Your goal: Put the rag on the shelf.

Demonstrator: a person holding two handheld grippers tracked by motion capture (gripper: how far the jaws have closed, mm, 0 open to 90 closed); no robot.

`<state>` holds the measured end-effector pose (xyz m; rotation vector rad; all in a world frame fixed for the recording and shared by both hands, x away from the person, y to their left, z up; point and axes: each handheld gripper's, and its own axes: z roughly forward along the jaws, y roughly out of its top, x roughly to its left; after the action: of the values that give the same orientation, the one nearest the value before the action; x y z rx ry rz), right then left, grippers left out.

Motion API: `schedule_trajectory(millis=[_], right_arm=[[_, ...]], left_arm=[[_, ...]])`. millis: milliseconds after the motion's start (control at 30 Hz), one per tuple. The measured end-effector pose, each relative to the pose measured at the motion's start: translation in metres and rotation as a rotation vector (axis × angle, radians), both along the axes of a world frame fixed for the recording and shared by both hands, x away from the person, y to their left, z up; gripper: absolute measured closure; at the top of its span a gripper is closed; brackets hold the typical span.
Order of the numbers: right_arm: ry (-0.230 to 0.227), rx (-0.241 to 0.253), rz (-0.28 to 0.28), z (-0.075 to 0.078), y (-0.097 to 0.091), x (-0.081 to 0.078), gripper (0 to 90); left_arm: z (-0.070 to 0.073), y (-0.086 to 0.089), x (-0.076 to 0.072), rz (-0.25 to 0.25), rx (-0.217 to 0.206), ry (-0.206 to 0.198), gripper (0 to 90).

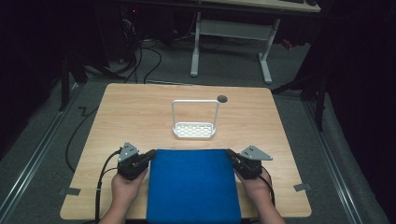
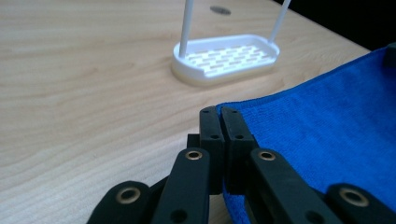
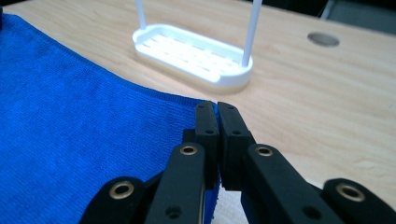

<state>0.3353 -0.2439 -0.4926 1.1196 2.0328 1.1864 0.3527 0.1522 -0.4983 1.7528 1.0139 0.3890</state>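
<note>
A blue cloth (image 1: pixel 193 184) is spread flat on the near half of the wooden table (image 1: pixel 140 107), and its near edge hangs over the table's front edge between the person's forearms. The left gripper (image 1: pixel 150 155) sits at the cloth's far left corner, held in the left hand (image 1: pixel 125 186). In the left gripper view its two black jaws are pressed together with the corner of the blue fabric pinched between them, and the hem runs off to the right from the pinch. The right gripper (image 1: pixel 230 154) sits at the far right corner, held in the right hand (image 1: pixel 256 186). The right gripper view shows the same closed stance, with a sliver of blue caught between the jaws and the cloth stretching away to the left. Between the two pinched corners the far edge of the cloth looks straight and taut. Each gripper carries a grey three-cornered plate on top, and a black cable (image 1: pixel 103 173) trails from the left one toward the table's front. Beyond the cloth, near but apart from it, a white slotted tray with a tall hoop handle (image 1: pixel 194 130) stands upright about mid-table. Behind it, near the far edge, a round dark grommet (image 1: pixel 222 98) is set into the tabletop. A white-framed desk (image 1: pixel 232 32) stands on the grey floor past the table.
</note>
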Motion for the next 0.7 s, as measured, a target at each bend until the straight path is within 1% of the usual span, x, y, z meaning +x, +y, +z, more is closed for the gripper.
schedule_trajectory(millis=[33, 100, 233, 267, 333, 367, 467, 500, 533, 567, 700], right_arm=[[-0.01, 0.005, 0.002, 0.002, 0.0, -0.001, 88.8], [-0.037, 0.024, -0.002, 0.008, -0.001, -0.002, 88.8], [-0.075, 0.061, -0.015, 0.018, -0.002, -0.005, 88.8], [-0.084, 0.063, -0.018, 0.021, -0.003, -0.006, 88.8], [-0.103, 0.076, -0.022, 0.027, -0.003, -0.008, 88.8], [-0.114, 0.082, -0.026, 0.03, -0.003, -0.009, 88.8], [-0.137, 0.087, -0.028, 0.039, -0.003, -0.01, 88.8], [-0.144, 0.092, -0.029, 0.042, -0.003, -0.009, 88.8], [-0.148, 0.1, -0.032, 0.045, -0.003, -0.009, 88.8], [-0.151, 0.11, -0.034, 0.048, -0.003, -0.008, 88.8], [-0.181, 0.126, -0.029, 0.06, -0.001, -0.006, 88.9]], left_arm=[[0.003, 0.001, -0.002, 0.0, -0.01, -0.009, 88.9], [0.009, 0.002, -0.005, 0.005, -0.009, -0.037, 88.9], [0.021, 0.004, -0.009, 0.006, -0.037, -0.072, 89.0], [0.024, 0.005, -0.01, 0.007, -0.047, -0.078, 89.1], [0.029, 0.005, -0.011, 0.011, -0.046, -0.095, 89.1], [0.032, 0.006, -0.01, 0.014, -0.053, -0.098, 89.1], [0.04, 0.009, -0.011, 0.021, -0.095, -0.108, 89.2], [0.043, 0.009, -0.011, 0.022, -0.099, -0.114, 89.2], [0.048, 0.009, -0.011, 0.02, -0.092, -0.122, 89.2], [0.052, 0.009, -0.011, 0.019, -0.089, -0.134, 89.2], [0.071, 0.007, -0.01, 0.015, -0.086, -0.18, 89.2]])
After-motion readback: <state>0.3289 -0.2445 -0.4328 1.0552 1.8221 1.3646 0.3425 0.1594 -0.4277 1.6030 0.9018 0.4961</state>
